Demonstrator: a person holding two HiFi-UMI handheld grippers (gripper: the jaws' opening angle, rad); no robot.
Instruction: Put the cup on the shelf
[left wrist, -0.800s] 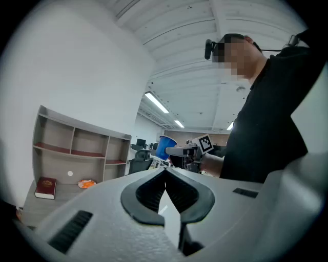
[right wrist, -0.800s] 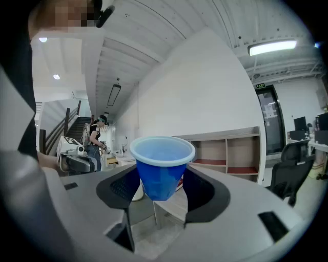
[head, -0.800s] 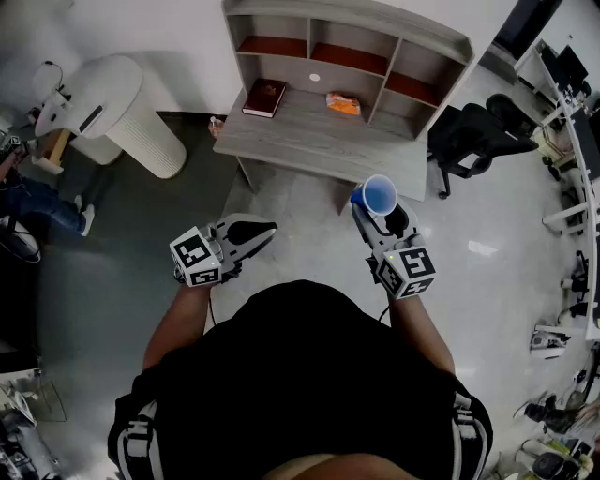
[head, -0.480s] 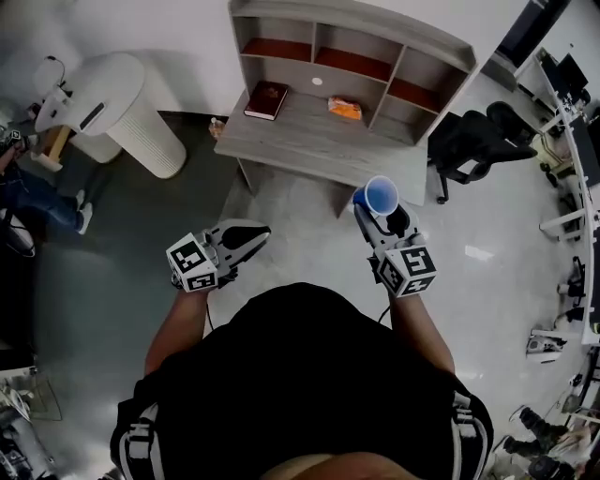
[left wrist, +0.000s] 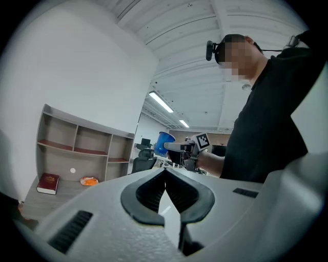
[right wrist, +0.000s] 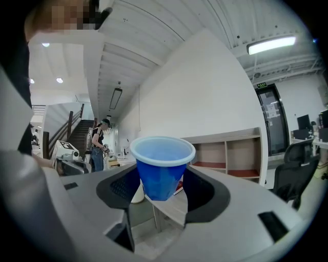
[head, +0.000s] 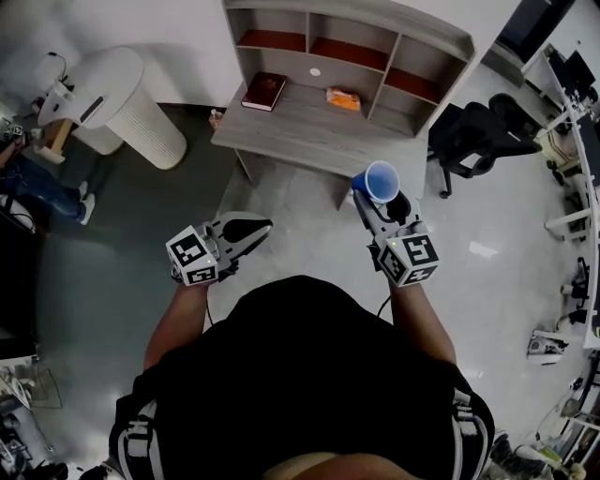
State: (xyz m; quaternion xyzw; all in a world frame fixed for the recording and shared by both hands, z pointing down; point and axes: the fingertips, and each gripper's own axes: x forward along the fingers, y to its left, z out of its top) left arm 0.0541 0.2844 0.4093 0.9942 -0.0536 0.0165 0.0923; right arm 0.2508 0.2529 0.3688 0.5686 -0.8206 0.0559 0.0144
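A blue cup [head: 381,180] stands upright between the jaws of my right gripper [head: 374,194], which is shut on its lower body. In the right gripper view the cup [right wrist: 161,166] fills the middle, pressed from both sides by the dark pads [right wrist: 200,189]. Ahead stands the grey desk [head: 309,131] with a shelf unit [head: 349,28] on top; its compartments [right wrist: 230,153] have reddish floors. The cup hangs just before the desk's front edge. My left gripper [head: 266,226] is held level at the left, shut with nothing in it; its fingertips [left wrist: 165,176] meet.
A dark red book [head: 263,91], an orange packet [head: 343,98] and a small white disc [head: 314,72] lie on the desk. A white cylindrical appliance [head: 122,108] stands to the left and a black office chair [head: 473,136] to the right. A person [right wrist: 98,148] stands by the stairs.
My right gripper has carried the cup a little forward, closer to the desk's front edge. The left gripper has hardly shifted.
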